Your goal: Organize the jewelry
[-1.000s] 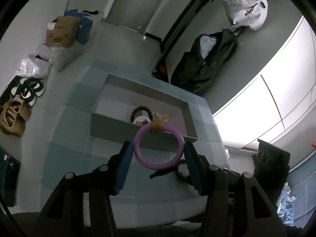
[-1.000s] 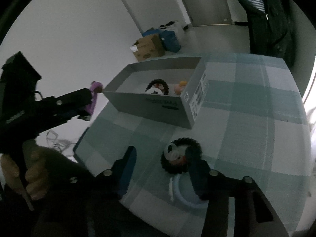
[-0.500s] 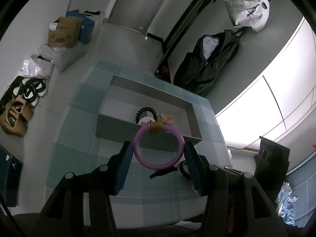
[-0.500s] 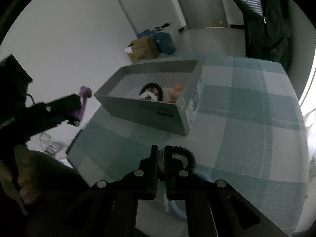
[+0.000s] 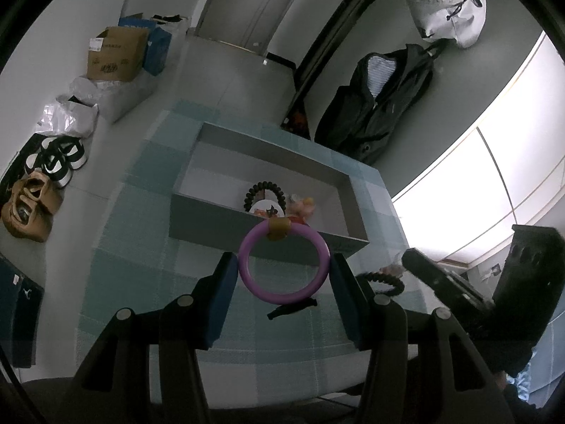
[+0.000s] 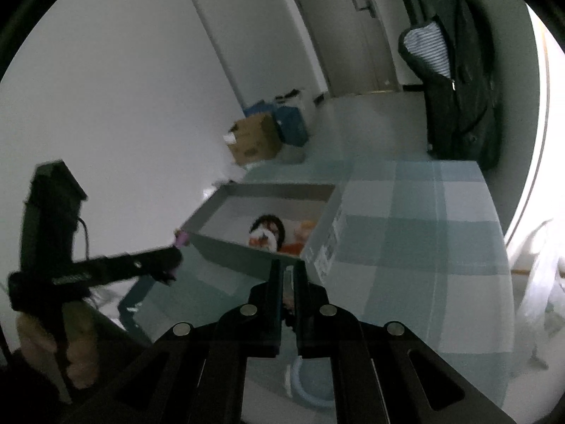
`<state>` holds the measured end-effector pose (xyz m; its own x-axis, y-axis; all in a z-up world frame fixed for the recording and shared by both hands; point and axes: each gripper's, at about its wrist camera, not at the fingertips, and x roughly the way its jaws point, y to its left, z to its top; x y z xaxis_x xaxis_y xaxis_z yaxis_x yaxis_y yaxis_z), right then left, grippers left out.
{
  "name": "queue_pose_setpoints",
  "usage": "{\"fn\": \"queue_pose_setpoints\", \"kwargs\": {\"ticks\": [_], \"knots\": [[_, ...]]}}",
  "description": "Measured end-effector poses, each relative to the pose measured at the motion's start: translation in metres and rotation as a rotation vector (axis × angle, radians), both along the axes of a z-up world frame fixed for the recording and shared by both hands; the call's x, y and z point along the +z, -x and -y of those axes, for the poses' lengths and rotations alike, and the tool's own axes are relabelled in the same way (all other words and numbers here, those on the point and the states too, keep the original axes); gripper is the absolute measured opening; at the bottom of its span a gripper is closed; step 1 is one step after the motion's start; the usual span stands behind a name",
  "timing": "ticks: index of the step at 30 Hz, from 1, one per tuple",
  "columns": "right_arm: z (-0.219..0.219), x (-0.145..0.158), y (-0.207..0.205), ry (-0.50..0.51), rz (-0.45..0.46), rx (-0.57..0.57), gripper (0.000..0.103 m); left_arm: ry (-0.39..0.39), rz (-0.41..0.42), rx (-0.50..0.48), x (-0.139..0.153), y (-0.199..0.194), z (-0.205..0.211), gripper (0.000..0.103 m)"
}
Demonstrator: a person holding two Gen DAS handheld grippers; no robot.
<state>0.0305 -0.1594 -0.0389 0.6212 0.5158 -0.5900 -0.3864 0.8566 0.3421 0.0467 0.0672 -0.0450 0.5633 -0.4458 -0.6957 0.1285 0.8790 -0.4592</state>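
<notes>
My left gripper [image 5: 284,275] is shut on a purple ring bracelet [image 5: 284,265] with a gold clasp and holds it upright just in front of the grey box [image 5: 226,224]. The box holds a black coil hair tie [image 5: 265,192] and orange and white trinkets [image 5: 300,206]. My right gripper [image 6: 287,275] is shut on a black coil hair tie, which is mostly hidden between its fingers [image 6: 275,282]; the tie shows in the left wrist view [image 5: 383,281]. The box also shows in the right wrist view [image 6: 328,233].
A pale blue ring [image 6: 310,387] lies on the checked tablecloth [image 6: 423,247] under my right gripper. Cardboard boxes [image 5: 116,53], bags and shoes [image 5: 56,157] sit on the floor at left. A dark jacket [image 5: 378,106] hangs behind the table.
My right gripper closed on the black coil hair tie and lifted it off the cloth toward the box. My left gripper kept the purple bracelet and moved slightly nearer the box.
</notes>
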Motion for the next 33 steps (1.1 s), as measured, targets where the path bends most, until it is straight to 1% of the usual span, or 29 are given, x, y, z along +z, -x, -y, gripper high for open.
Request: {"fn": "queue_pose_setpoints", "kwargs": {"ticks": [3,7,9,12,13,14,19,22,25,30,33], "knots": [[0.002,-0.001,-0.004,0.0,-0.014,-0.004,0.005,-0.008,0.0,-0.009,-0.001,0.0,0.003,0.048],[0.002,-0.015,-0.015,0.056,-0.09,-0.031,0.005,-0.021,0.002,-0.013,-0.002,0.001,0.004,0.048],[0.0,-0.021,-0.017,0.116,-0.1,-0.045,0.005,-0.023,0.006,-0.011,-0.001,0.001,0.004,0.048],[-0.006,-0.023,-0.016,0.244,-0.074,-0.068,0.005,-0.025,0.012,-0.008,0.0,0.0,0.004,0.048],[-0.006,-0.023,-0.016,0.268,-0.062,-0.08,0.005,-0.024,0.012,-0.008,0.0,-0.001,0.005,0.048],[-0.004,-0.023,-0.017,0.271,-0.059,-0.093,0.005,-0.02,0.012,-0.007,0.001,-0.002,0.004,0.048],[0.014,-0.019,-0.025,0.188,-0.073,-0.144,0.005,-0.015,0.027,-0.009,0.005,-0.002,0.007,0.048],[0.021,-0.011,-0.026,0.14,-0.056,-0.158,0.005,-0.026,0.041,-0.009,0.007,-0.002,0.009,0.048],[0.022,-0.004,-0.025,0.084,-0.029,-0.15,0.005,-0.028,0.047,-0.003,0.008,-0.003,0.01,0.048],[0.02,0.014,-0.022,-0.052,0.027,-0.073,0.005,-0.02,0.053,0.01,0.01,-0.007,0.01,0.048],[0.014,0.02,-0.022,-0.089,0.027,-0.024,0.005,-0.019,0.056,0.01,0.011,-0.01,0.011,0.048]]}}
